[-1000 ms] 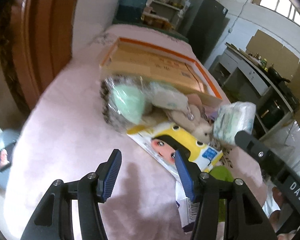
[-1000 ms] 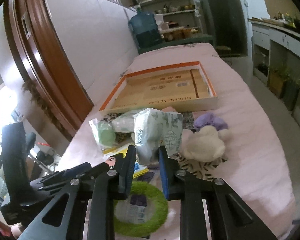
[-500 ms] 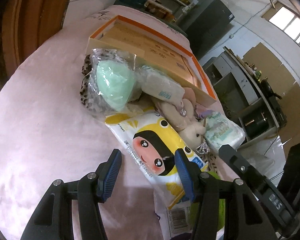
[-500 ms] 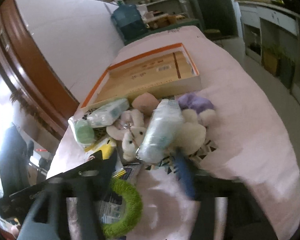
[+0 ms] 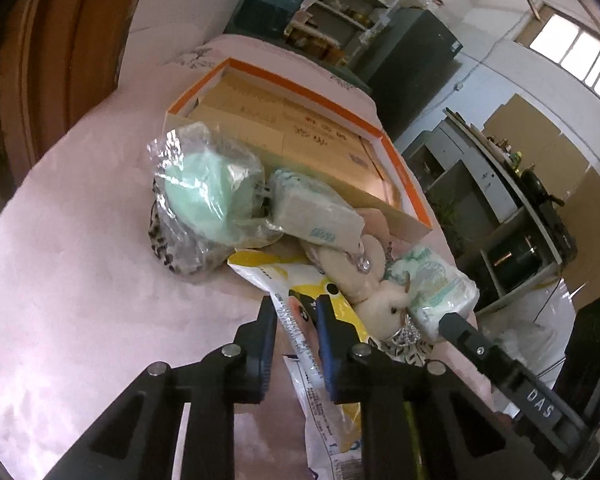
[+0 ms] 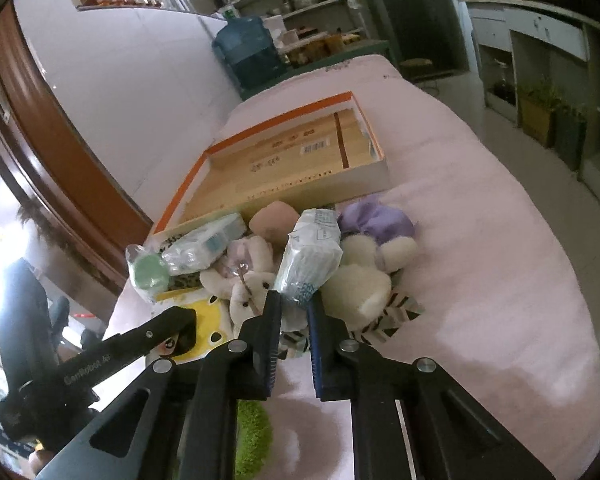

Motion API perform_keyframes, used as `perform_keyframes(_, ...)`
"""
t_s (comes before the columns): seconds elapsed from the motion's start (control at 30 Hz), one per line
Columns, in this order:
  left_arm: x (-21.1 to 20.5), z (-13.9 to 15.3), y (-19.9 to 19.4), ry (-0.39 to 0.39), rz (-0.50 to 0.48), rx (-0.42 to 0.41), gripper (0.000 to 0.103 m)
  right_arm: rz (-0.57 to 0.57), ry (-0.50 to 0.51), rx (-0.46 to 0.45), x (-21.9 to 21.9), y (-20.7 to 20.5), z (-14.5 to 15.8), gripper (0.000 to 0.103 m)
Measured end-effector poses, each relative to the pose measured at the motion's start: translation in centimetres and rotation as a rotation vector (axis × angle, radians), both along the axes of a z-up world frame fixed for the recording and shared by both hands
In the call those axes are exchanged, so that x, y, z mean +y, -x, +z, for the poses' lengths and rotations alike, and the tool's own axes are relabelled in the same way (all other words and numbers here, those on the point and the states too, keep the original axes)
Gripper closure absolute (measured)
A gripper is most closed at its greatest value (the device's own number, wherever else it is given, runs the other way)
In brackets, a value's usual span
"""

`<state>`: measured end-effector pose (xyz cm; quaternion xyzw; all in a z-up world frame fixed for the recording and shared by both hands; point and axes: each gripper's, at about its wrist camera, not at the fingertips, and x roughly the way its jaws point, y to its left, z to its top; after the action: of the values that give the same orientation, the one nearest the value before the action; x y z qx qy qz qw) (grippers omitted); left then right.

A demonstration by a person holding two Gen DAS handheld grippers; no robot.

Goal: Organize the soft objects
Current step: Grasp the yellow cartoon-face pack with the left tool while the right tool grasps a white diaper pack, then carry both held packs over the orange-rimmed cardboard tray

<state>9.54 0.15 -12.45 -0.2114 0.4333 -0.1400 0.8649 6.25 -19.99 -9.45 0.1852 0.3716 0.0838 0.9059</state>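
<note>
Grasping is underway in the left wrist view: the left gripper (image 5: 298,320) is closing its fingers on the near edge of a yellow packet (image 5: 260,266) printed with a cartoon face, and the wrapper is already sitting pinched between them. The packet is lying low in the centre of the frame on the pink tabletop (image 5: 80,280), under a plush rabbit (image 5: 388,304) and a green item in a clear bag (image 5: 204,196). The orange-rimmed box (image 5: 300,92) is waiting empty in the upper middle. At lower right a black bar (image 5: 500,368), seemingly part of the other tool, is showing the white letters "DAS". Print on the box floor and down the packet's edge is too small to read.

In the right wrist view, the right gripper (image 6: 294,320) is holding its fingers clenched on the lower end of a tissue pack (image 6: 312,256), which is standing tilted in the centre of the pile, just in front of the box (image 6: 284,120). White lettering on the left gripper's arm at lower left is reading roughly "GenRobot AI". The pack's blue label and the box's barcode are illegible.

Judging by this, both picks are being made at once. The next move is calling for a clean lift of each item out of the heap without dragging the rabbit along, then a carry up to the box.
</note>
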Motion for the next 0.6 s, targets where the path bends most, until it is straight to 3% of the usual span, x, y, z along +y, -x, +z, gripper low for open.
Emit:
perform_keyframes(0.37, -0.8, 4.2, 2.8, -0.108, -0.011, -0.168, 0.091, -0.002, 0.048, -0.108, -0.2, 2.1, 3.4, 0.091)
perform_keyframes(0.6, -0.6, 7.2, 4.1, -0.119, -0.016, -0.249, 0.092, 0.012, 0.067, -0.160, -0.1, 3.1, 5.6, 0.091)
